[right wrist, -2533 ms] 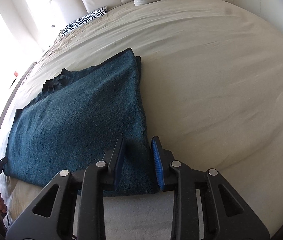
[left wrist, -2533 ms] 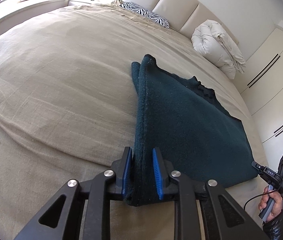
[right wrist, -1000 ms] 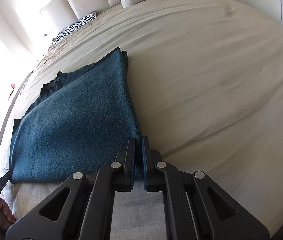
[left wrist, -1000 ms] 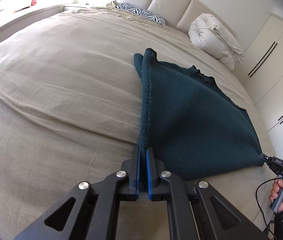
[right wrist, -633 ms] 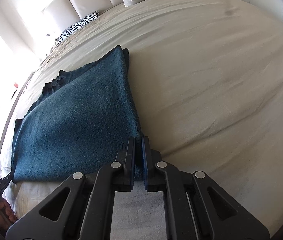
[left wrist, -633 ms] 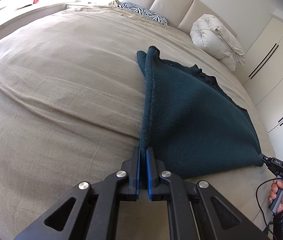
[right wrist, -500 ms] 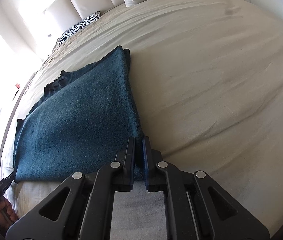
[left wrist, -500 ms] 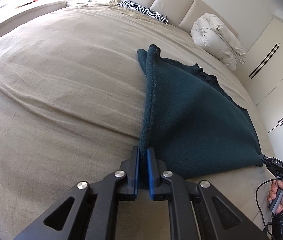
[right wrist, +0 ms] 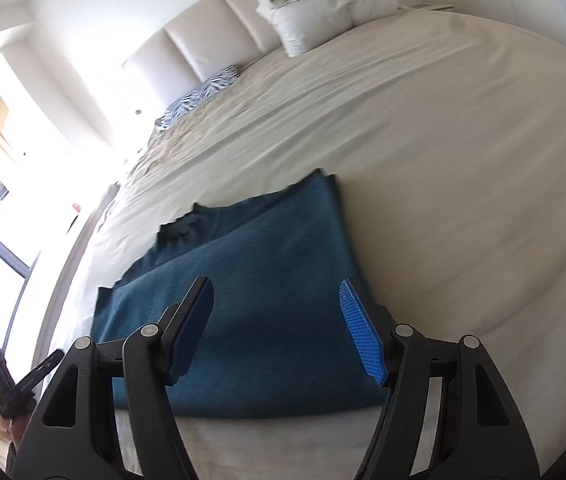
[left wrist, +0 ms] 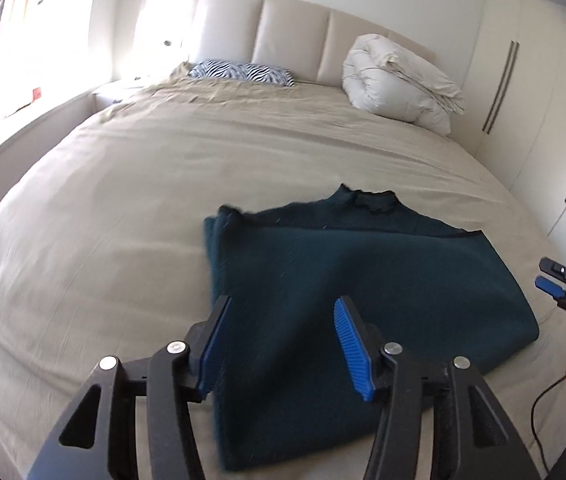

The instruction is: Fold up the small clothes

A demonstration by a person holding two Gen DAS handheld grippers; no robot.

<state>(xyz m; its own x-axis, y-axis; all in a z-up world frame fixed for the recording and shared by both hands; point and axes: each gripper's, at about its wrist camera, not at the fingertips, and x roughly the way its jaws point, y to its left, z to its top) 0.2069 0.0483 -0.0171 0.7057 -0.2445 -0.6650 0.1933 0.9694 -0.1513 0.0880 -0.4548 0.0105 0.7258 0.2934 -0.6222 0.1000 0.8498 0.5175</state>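
While both jaws are opening, nothing between | left gripper, right gripper hovering over near hem | sweater lying folded | risk: pad snagging fleece, undoing fold

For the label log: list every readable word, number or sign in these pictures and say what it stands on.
"DAS": white letters on the black body of the right hand-held gripper, at the right edge of the left wrist view; they may be cut off.
Nothing readable on the teal garment, the zebra-print pillow or the wardrobe doors.
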